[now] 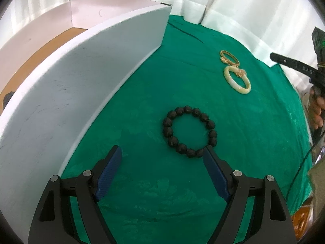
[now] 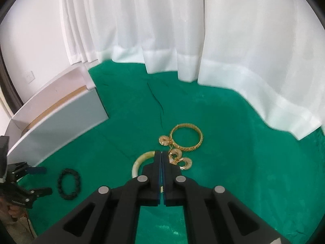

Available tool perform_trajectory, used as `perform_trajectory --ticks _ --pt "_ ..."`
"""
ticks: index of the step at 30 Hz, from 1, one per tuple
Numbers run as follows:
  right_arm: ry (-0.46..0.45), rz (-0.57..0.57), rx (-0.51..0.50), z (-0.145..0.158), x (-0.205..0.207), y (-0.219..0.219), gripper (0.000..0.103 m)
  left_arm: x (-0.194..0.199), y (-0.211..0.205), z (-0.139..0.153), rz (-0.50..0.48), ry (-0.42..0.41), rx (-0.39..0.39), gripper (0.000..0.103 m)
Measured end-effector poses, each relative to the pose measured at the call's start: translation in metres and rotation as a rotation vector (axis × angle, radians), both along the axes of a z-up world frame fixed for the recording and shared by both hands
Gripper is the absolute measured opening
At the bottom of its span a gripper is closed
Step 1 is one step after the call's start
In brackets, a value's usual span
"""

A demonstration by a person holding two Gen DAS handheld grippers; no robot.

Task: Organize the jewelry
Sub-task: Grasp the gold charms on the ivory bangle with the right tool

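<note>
- Bracelets, three in all: one black bead bracelet (image 1: 190, 131), one pale jade-like bangle (image 1: 237, 79), one gold bangle (image 2: 186, 137).
- Black bead bracelet lies flat at centre of the left wrist view, just ahead of my left gripper (image 1: 162, 152); its near beads sit right by my right-hand fingertip, contact unclear.
- My left gripper is released, blue pads wide apart, nothing between them.
- Small gold pieces: three round ones that I can count in the right wrist view. One gold disc (image 2: 163, 140) is just left of the gold bangle; a pair of gold hoop pieces (image 2: 179, 158) is below it, beside the pale bangle.
- Pale bangle shows at lower centre of the right wrist view, mostly hidden behind my right gripper (image 2: 161, 152).
- My right gripper is clenched, pads pressed together, tips over the pale bangle's far rim. Whether anything is pinched I cannot tell.
- Gold bangle and pale bangle lie close at upper right of the left wrist view, well apart from the black beads.
- Box, one: open white box (image 1: 81, 77) with brown floor, fills the left of the left wrist view; no jewelry visible in it.
- Surface: green cloth (image 1: 152, 193), a few creases toward the back.
- Room: white curtain (image 2: 182, 30) hangs behind, hem on the cloth; white wall (image 2: 34, 40) with one wall plate, upper left of the right wrist view.
</note>
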State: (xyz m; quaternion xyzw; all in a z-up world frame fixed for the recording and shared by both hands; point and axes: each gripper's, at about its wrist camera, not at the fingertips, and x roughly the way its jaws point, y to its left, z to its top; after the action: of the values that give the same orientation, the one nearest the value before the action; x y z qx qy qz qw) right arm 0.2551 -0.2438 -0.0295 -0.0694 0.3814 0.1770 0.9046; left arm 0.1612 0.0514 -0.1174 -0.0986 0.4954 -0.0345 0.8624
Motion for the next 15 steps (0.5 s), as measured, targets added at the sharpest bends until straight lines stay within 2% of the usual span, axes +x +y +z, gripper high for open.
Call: perform_trajectory --ticks 1,2,3,4,6,10,12,15 --pt "0.025 -0.014 -0.002 -0.002 0.007 -0.001 0.001 -0.001 -0.001 0.001 0.001 -0.003 -0.004 0.083" --pt "0.093 -0.044 0.017 -0.010 0.016 -0.003 0.008 -0.001 -0.001 0.002 0.000 -0.005 -0.006 0.083" --pt "0.139 -0.071 0.045 -0.017 0.024 -0.006 0.017 -0.003 -0.003 0.003 -0.004 -0.009 -0.006 0.083" --pt "0.172 -0.094 0.077 -0.025 0.028 -0.012 0.033 -0.004 -0.003 0.004 -0.006 -0.010 -0.004 0.083" --pt "0.280 -0.158 0.162 -0.048 0.048 -0.019 0.035 -0.006 -0.005 0.004 -0.013 -0.007 -0.001 0.083" --pt "0.446 -0.332 0.255 -0.087 0.083 -0.030 0.035 -0.005 -0.006 0.000 -0.018 0.007 0.000 0.083" --pt "0.436 -0.374 0.305 -0.089 0.091 -0.030 0.037 -0.005 -0.005 -0.002 -0.017 0.009 -0.001 0.083" --pt "0.424 -0.417 0.242 -0.088 0.102 -0.018 0.035 -0.003 -0.004 -0.005 -0.014 0.019 -0.004 0.083"
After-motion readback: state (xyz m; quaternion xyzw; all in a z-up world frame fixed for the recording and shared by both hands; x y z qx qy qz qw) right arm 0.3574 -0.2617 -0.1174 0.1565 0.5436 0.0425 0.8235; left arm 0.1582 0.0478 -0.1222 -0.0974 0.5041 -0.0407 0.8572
